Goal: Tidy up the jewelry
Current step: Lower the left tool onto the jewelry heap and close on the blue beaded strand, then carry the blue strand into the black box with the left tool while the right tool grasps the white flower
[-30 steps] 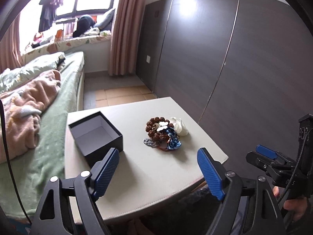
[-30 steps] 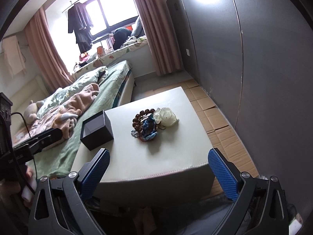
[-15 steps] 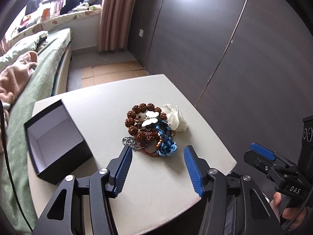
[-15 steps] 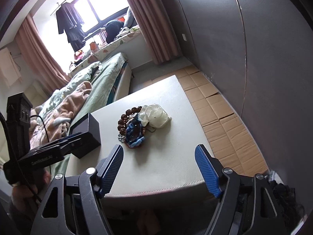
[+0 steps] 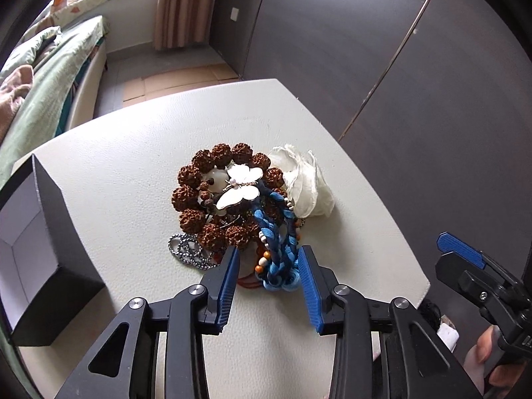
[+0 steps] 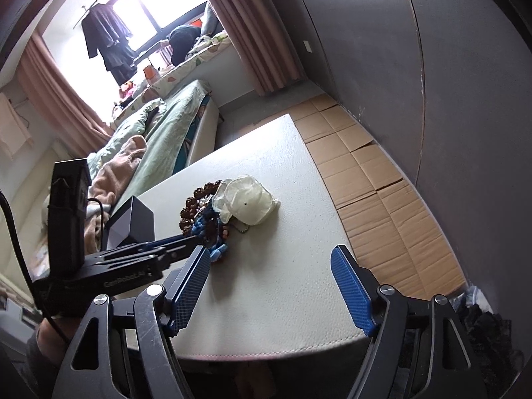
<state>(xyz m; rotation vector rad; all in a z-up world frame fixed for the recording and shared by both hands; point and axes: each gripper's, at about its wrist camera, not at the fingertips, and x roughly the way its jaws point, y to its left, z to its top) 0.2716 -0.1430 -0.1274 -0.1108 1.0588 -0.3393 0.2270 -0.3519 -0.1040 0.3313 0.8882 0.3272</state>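
A pile of jewelry lies mid-table: a brown bead bracelet (image 5: pixel 199 193), a white butterfly brooch (image 5: pixel 240 186), a blue braided cord bracelet (image 5: pixel 277 249), a silver chain (image 5: pixel 186 249) and a white fabric flower (image 5: pixel 306 183). My left gripper (image 5: pixel 267 266) is open, its blue fingers straddling the near end of the blue cord bracelet, not closed on it. The open black box (image 5: pixel 36 249) sits at the left. My right gripper (image 6: pixel 271 286) is open and empty above the table's near edge, right of the pile (image 6: pixel 212 209).
The jewelry lies on a white padded table (image 5: pixel 139 153). A bed with green bedding (image 6: pixel 159 133) lies to the left. A dark wardrobe wall (image 5: pixel 399 66) runs along the right, with cardboard (image 6: pixel 365 173) on the floor beside it.
My left gripper has moved forward and down to the pile and narrowed around the blue cord bracelet. My right gripper has moved closer over the table edge and narrowed a little.
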